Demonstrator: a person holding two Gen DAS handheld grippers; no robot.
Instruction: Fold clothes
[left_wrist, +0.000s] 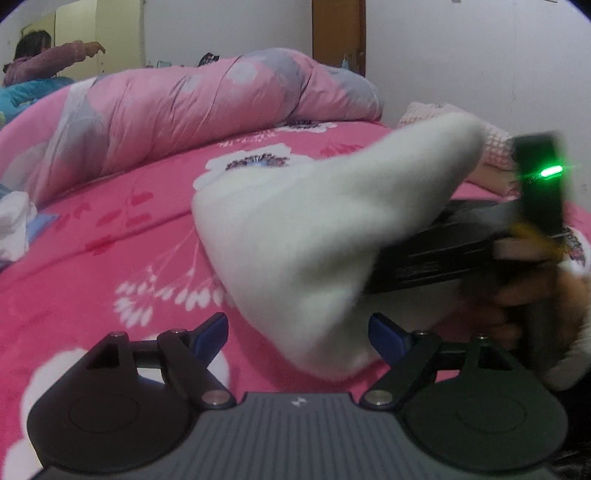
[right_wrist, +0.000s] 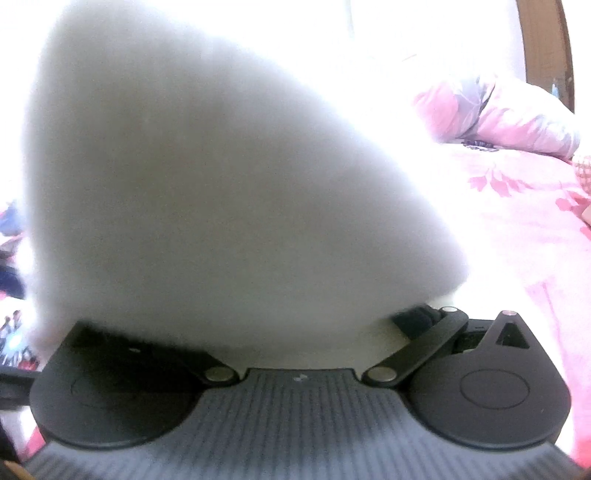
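A white fluffy garment (left_wrist: 295, 236) hangs lifted over the pink floral bedsheet (left_wrist: 92, 258). In the left wrist view my left gripper (left_wrist: 299, 336) is open, its blue fingertips (left_wrist: 212, 334) spread on either side of the garment's lower edge without clamping it. The other gripper's black body (left_wrist: 480, 240) reaches in from the right, with the garment draped over its front. In the right wrist view the white garment (right_wrist: 221, 184) fills most of the frame and covers my right gripper's fingers, so the jaws are hidden.
A rolled pink and grey quilt (left_wrist: 203, 107) lies along the back of the bed. A pink knitted item (left_wrist: 491, 136) lies at right. White cloth (left_wrist: 14, 225) sits at the left edge. A person in pink (left_wrist: 48, 55) is far left by a wall.
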